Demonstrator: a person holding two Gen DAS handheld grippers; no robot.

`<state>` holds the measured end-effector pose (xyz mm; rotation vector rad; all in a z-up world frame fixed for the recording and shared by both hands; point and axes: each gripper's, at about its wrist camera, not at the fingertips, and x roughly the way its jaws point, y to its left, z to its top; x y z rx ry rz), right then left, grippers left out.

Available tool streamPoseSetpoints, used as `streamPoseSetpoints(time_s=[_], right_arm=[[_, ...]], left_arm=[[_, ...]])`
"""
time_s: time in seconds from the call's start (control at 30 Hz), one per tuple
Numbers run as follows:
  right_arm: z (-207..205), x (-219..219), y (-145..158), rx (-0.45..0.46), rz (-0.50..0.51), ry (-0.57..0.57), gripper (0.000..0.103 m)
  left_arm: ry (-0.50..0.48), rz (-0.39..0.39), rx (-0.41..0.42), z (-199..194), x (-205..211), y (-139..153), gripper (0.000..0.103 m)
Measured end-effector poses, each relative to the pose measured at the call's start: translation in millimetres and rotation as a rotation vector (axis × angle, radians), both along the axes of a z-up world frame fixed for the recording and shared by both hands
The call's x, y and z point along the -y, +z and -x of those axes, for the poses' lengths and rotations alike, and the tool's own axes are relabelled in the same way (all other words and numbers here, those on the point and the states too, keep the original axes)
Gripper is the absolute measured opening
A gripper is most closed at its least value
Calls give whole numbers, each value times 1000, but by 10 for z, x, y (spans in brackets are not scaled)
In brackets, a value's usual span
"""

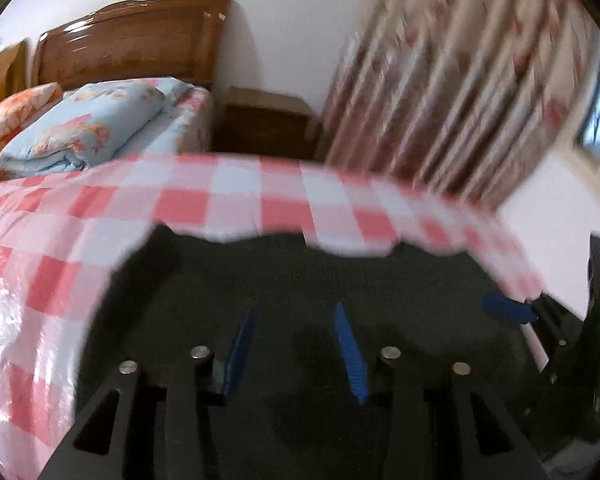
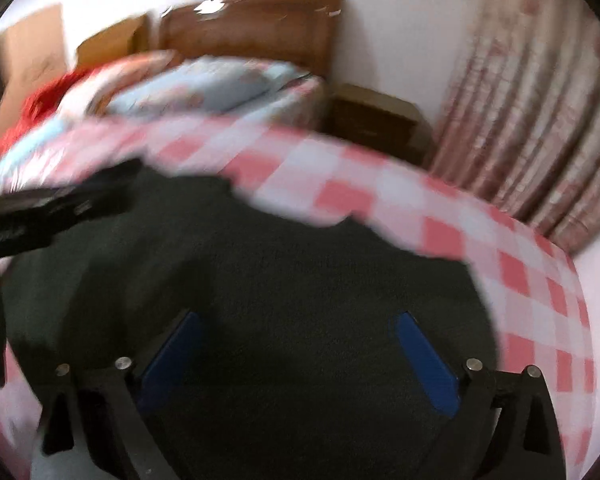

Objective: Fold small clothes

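On the table: a pink-and-white checked tablecloth (image 1: 228, 196) covers the surface, and a dark garment (image 1: 308, 280) lies spread flat on it, filling the lower middle of both views.
Garment: dark, near black, with a fuzzy texture; its far edge is wavy and uneven against the checks. Both views are blurred, so its type cannot be told.
Left gripper (image 1: 296, 316): its two blue fingers (image 1: 350, 352) stand partly open with a clear gap between them, both over the dark garment. No cloth shows between them; whether the tips touch the fabric cannot be told.
Right gripper (image 2: 296, 320): its blue fingers (image 2: 426, 360) are spread wide apart, over the middle of the garment, gripping nothing.
Where the grippers stand to each other: in the left wrist view a blue fingertip of the right gripper shows at the garment's right edge; in the right wrist view the black body of the left gripper crosses the far left.
Beyond the table: a bed with a wooden headboard (image 1: 132, 40), a folded light-blue floral quilt (image 1: 88, 124) on it, and a dark wooden nightstand (image 1: 264, 124) beside it.
Right side of room: a floral pleated curtain (image 1: 460, 92) hangs against a white wall.
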<state>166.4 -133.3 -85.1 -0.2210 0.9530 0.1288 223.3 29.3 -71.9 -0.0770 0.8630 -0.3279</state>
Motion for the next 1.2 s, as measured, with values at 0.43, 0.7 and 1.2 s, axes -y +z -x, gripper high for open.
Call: streamPoseSetpoints(time_s=[0.43,0.7,1.2], right_arm=[[340,430,206,38,-163,-73,103],[365,274,28,-23,-82,-51,103],[867,-130,76,36,-56,84,103]], left_arm=[[-16,-21,7,152,-171,-127,44],[21,12,10,301,-311,-18,38],[-96,-62,95,894,-116,9,43]])
